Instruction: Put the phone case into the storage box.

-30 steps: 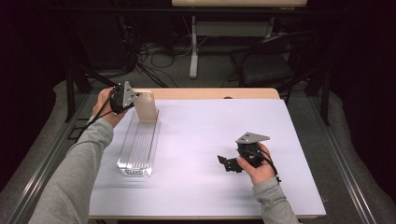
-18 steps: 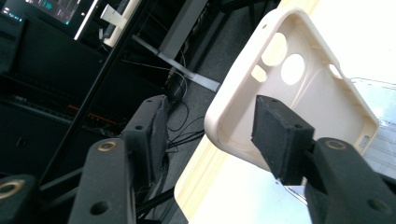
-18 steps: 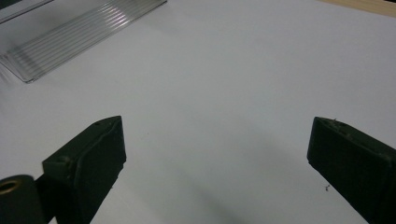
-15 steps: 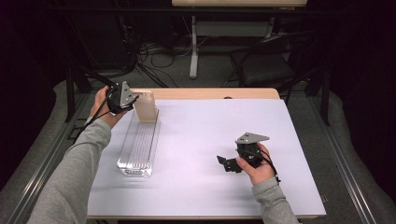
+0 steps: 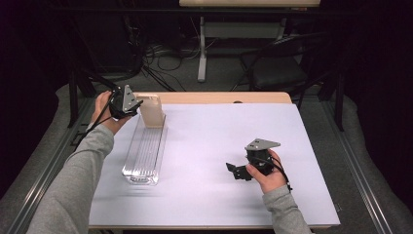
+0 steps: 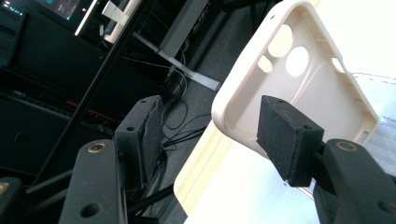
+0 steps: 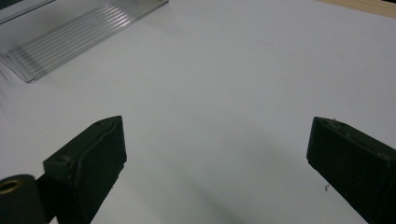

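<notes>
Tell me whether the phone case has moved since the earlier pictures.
No. The phone case stands at the clear tray's far end, by the table's wooden edge, as before.

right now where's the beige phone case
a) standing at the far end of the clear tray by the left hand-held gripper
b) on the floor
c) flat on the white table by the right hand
a: the phone case stands upright at the clear tray's far end, beside the left hand-held gripper.
</notes>
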The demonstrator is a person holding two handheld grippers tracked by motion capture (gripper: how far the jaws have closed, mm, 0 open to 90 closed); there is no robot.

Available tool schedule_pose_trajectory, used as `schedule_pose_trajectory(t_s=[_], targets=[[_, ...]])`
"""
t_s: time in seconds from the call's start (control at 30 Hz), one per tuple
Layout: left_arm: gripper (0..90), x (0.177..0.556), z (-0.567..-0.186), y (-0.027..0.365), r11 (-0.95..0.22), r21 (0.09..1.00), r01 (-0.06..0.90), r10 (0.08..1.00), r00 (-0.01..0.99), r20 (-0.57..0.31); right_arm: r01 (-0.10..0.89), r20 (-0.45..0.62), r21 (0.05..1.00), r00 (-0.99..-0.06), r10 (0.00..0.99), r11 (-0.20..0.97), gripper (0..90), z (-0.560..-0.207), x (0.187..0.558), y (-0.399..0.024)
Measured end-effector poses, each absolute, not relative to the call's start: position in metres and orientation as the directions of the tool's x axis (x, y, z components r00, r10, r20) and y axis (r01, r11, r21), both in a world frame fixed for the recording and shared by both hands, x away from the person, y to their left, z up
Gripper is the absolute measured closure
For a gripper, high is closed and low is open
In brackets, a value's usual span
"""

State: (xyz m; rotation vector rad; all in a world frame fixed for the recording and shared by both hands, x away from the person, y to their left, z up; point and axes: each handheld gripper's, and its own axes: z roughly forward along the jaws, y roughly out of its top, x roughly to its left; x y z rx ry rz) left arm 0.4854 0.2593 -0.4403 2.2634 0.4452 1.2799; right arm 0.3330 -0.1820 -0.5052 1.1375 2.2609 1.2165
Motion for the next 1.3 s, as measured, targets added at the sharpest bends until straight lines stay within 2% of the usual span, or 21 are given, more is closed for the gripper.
schedule_pose_trajectory(t_s=[0.4,0.67,0.93,1.3], targets=[[40.6,0.478,-0.440,0.273,-0.824,0.567,0.013,0.496,0.500,0.710,0.500,0.081,0.805,-0.625,0.776,0.319,4.4,-0.506,0.333,-0.181],[40.4,0.475,-0.438,0.277,-0.807,0.590,0.033,0.521,0.513,0.683,0.500,0.081,0.805,-0.625,0.776,0.319,4.4,-0.506,0.333,-0.181],[38.7,0.476,-0.435,0.277,-0.732,0.673,0.108,0.608,0.549,0.573,0.498,0.080,0.806,-0.625,0.777,0.318,4.4,-0.506,0.333,-0.181],[38.7,0.477,-0.438,0.279,-0.607,0.739,0.291,0.717,0.601,0.352,0.496,0.078,0.808,-0.626,0.776,0.319,4.4,-0.506,0.333,-0.181]])
